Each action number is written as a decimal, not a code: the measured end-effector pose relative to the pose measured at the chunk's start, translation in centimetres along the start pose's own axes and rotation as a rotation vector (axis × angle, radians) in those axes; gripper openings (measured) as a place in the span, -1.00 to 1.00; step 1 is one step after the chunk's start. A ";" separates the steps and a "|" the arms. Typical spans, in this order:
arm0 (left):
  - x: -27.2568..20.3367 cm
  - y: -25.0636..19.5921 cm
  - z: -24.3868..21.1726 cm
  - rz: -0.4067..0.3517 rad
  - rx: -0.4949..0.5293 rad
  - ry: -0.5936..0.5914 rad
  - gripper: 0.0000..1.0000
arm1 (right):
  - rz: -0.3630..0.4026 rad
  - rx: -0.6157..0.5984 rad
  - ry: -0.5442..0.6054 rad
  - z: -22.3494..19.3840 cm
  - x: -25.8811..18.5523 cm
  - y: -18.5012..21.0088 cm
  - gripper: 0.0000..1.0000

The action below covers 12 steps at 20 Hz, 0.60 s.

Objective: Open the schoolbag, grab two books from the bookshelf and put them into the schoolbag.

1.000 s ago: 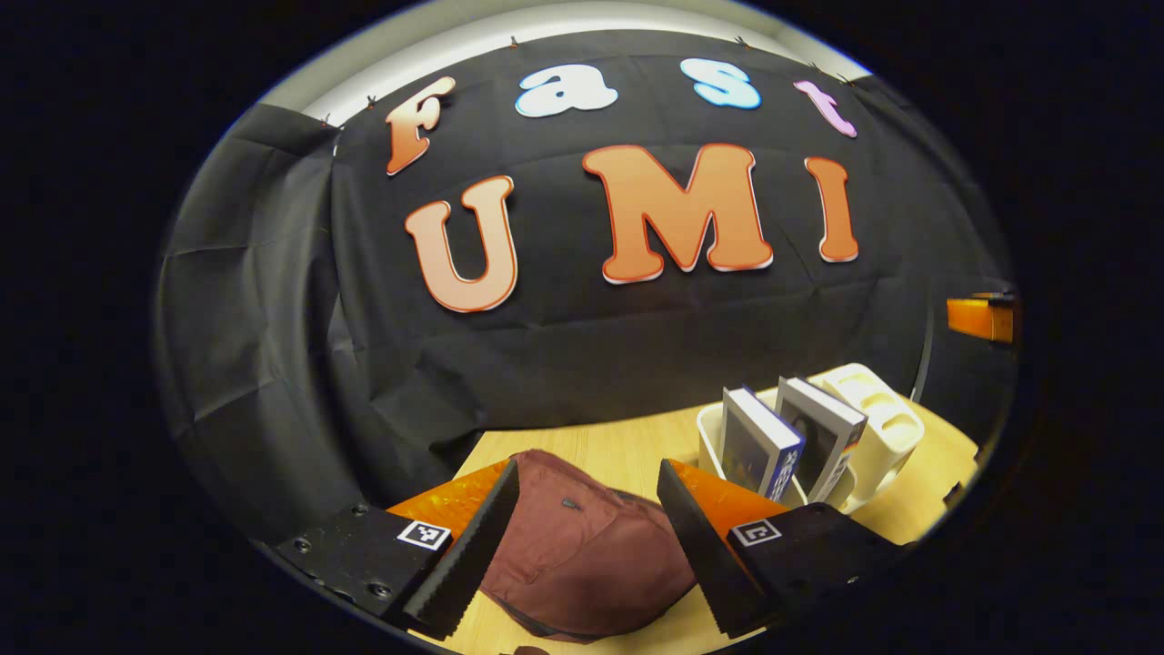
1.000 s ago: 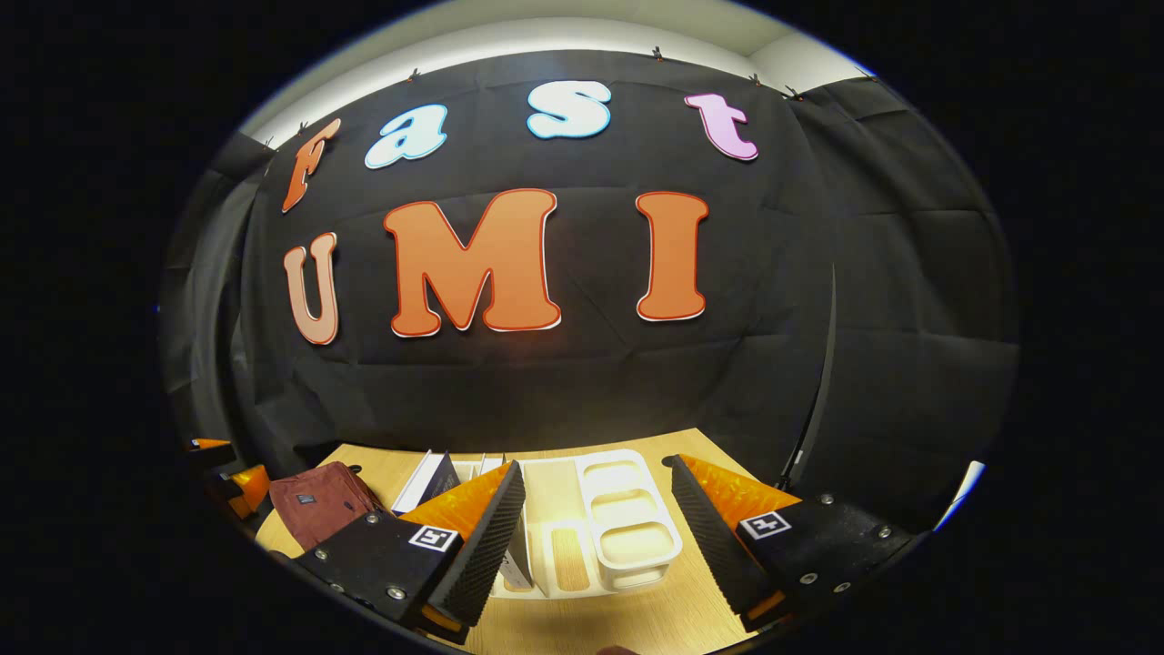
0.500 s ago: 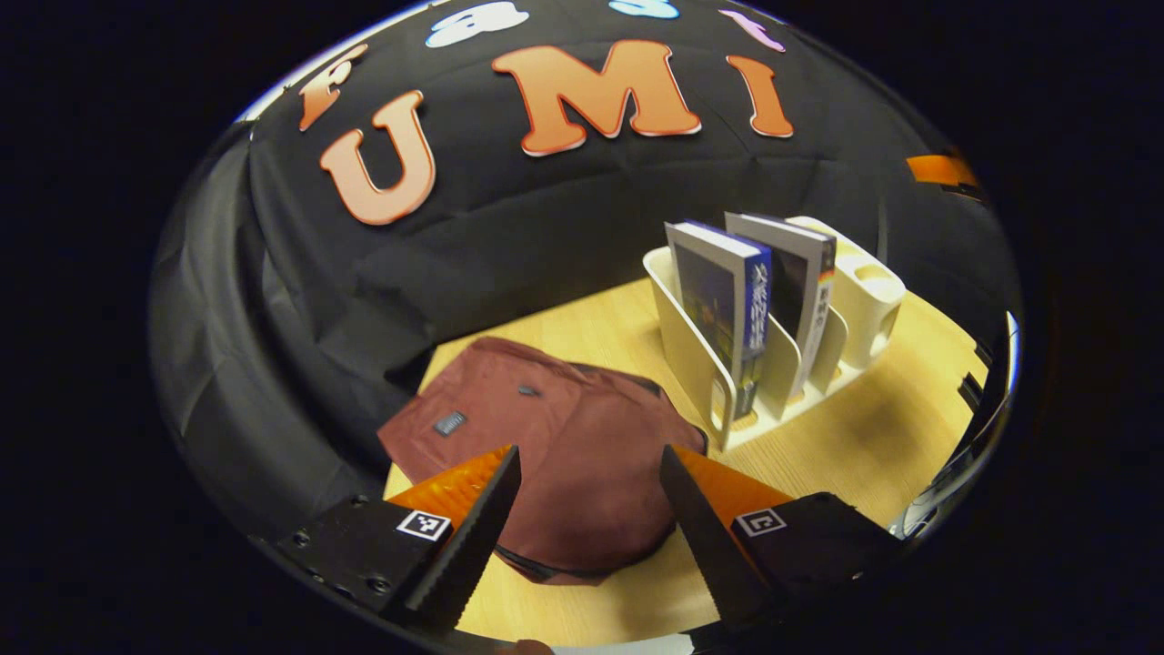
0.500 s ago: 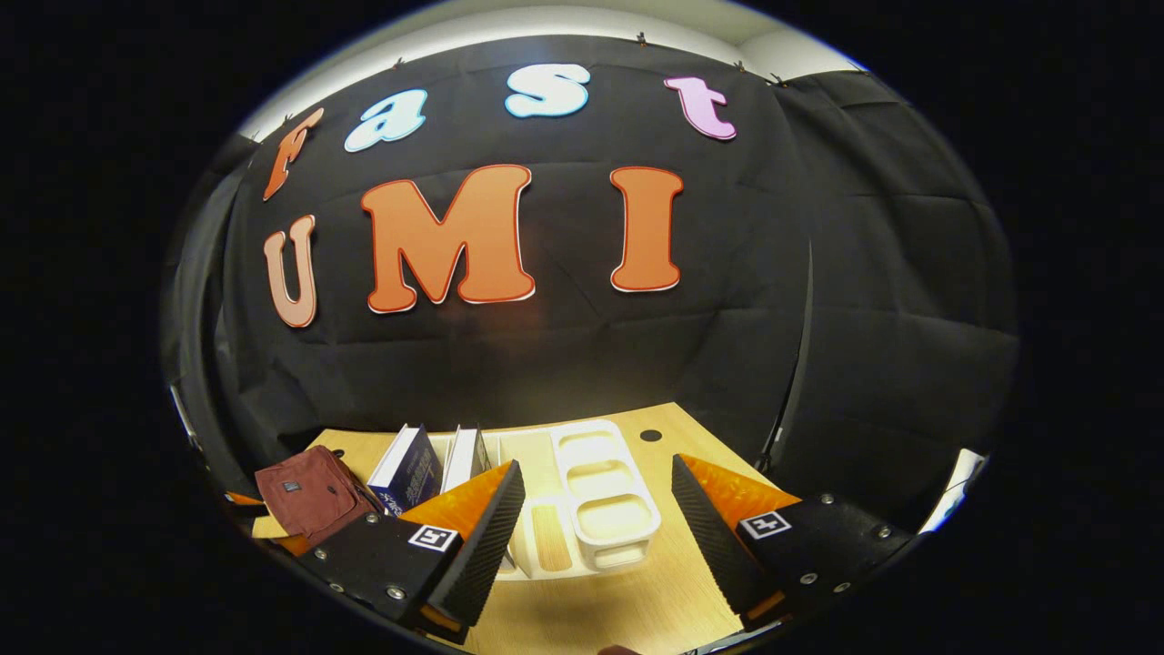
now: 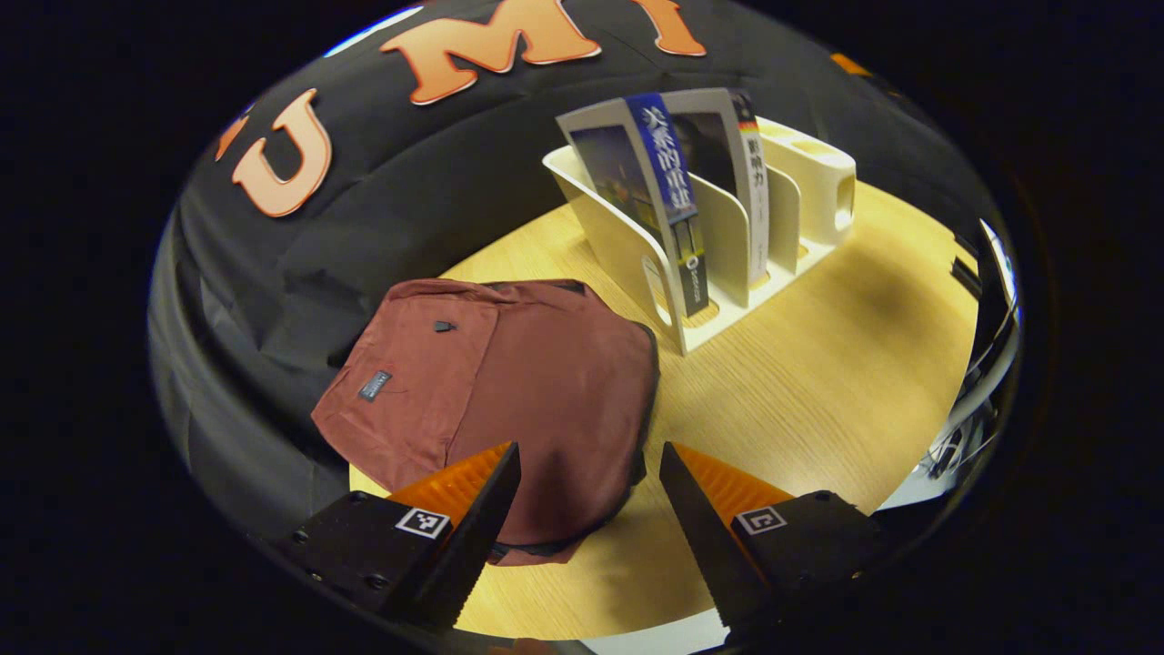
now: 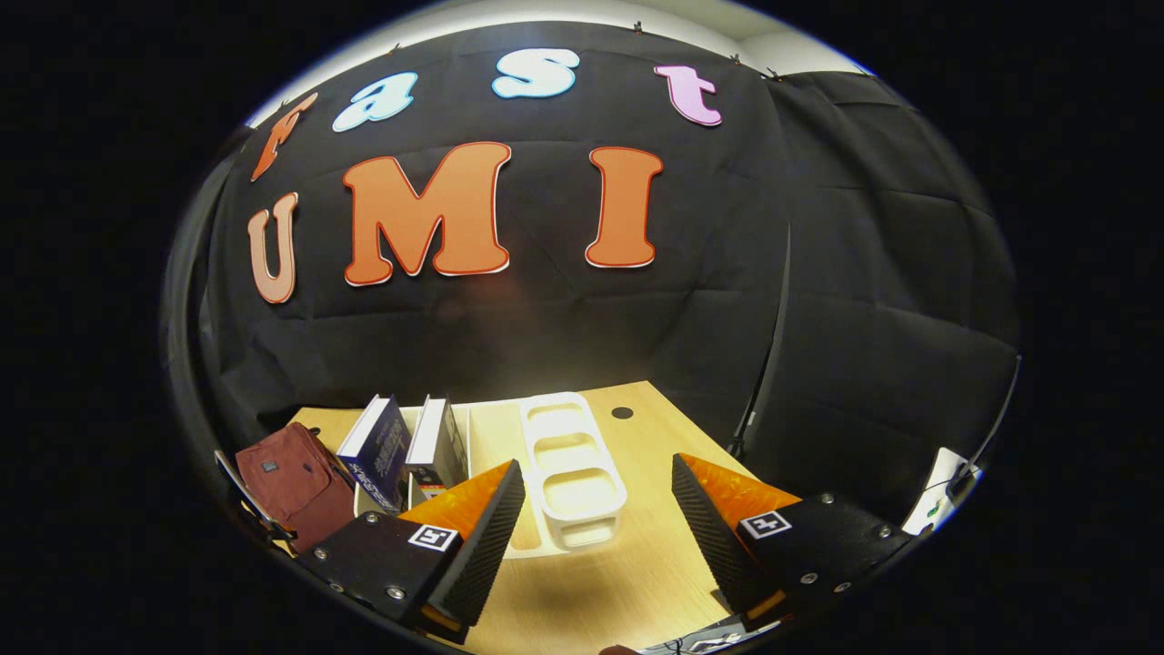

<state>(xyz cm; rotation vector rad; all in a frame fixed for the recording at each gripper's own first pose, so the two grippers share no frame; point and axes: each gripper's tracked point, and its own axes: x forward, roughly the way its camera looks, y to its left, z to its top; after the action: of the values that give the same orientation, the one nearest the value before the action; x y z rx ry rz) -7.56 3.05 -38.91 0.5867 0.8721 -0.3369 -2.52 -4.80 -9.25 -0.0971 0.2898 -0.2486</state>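
Observation:
A dark red schoolbag [image 5: 509, 382] lies flat and zipped on the wooden table [image 5: 818, 382], at the left in the right gripper view [image 6: 293, 482]. Beside it stands a white bookshelf [image 5: 718, 246] [image 6: 568, 473] with two upright books: one with a blue spine [image 5: 668, 182] [image 6: 377, 450] and one with a white spine [image 5: 750, 173] [image 6: 436, 444]. My left gripper [image 5: 587, 537] hovers open above the bag's near edge, touching nothing. Open and holding nothing, my right gripper [image 6: 596, 537] hangs over the table in front of the bookshelf.
The bookshelf's right part has several empty round compartments [image 6: 568, 455]. A small dark hole [image 6: 622, 413] sits in the tabletop at the back. A black cable [image 6: 764, 364] runs down the cloth wall at the right. The table's near edge [image 5: 655, 628] lies just below my left gripper.
My left gripper has tilted down, so the bag and bookshelf now sit higher and closer in its view. My right gripper rose slightly; more table shows. Both stayed open.

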 end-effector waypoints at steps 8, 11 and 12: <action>3.3 1.8 -1.4 0.065 0.044 0.084 0.97 | -0.005 -0.017 0.047 -1.1 0.5 0.0 0.92; 4.4 2.0 -1.9 0.036 0.004 0.114 0.96 | 0.015 -0.027 0.061 -1.3 0.9 0.8 0.93; 4.6 1.9 -2.0 0.028 0.006 0.120 0.96 | 0.021 -0.024 0.066 -1.4 1.1 0.9 0.93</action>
<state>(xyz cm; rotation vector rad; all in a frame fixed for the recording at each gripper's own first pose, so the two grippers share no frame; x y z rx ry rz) -5.00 5.59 -42.94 0.6294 0.9769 -0.2812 -1.71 -4.25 -11.02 -0.1102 0.3589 -0.2282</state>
